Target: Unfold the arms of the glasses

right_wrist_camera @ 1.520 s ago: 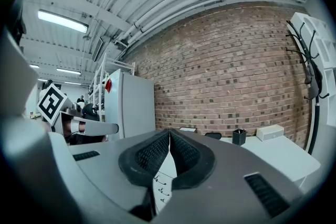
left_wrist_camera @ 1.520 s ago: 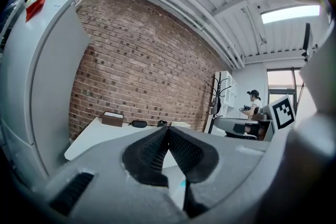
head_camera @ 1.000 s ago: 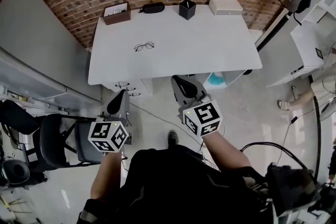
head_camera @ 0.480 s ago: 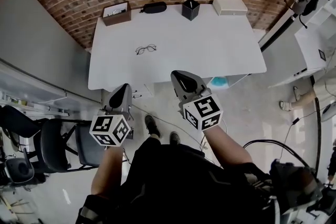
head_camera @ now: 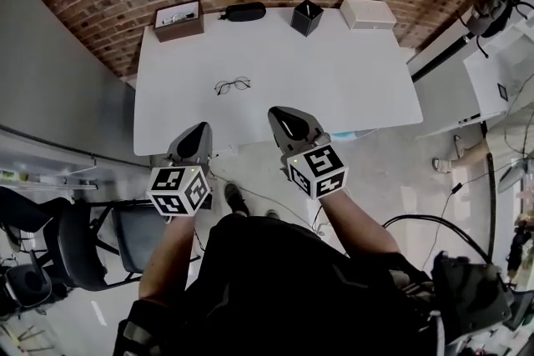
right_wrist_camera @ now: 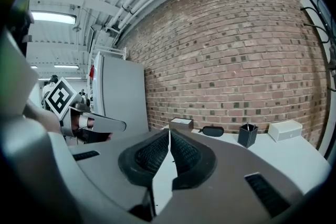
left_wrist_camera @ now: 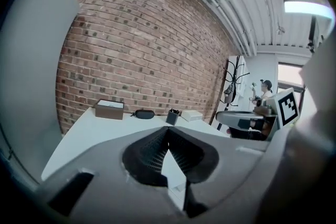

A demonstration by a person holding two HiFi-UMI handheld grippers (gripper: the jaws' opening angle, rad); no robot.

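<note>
The glasses [head_camera: 232,85] lay on the white table [head_camera: 359,79], ahead of both grippers and apart from each. The left gripper [head_camera: 198,132] and right gripper [head_camera: 282,117] were closed and empty at the table's near edge.

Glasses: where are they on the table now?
In the head view the glasses lie left of centre on the white table, nearer the person than the brown box and black case.

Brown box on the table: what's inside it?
The brown box shows a white layer at its top with small dark marks, too small to identify; anything beneath that layer is covered.
</note>
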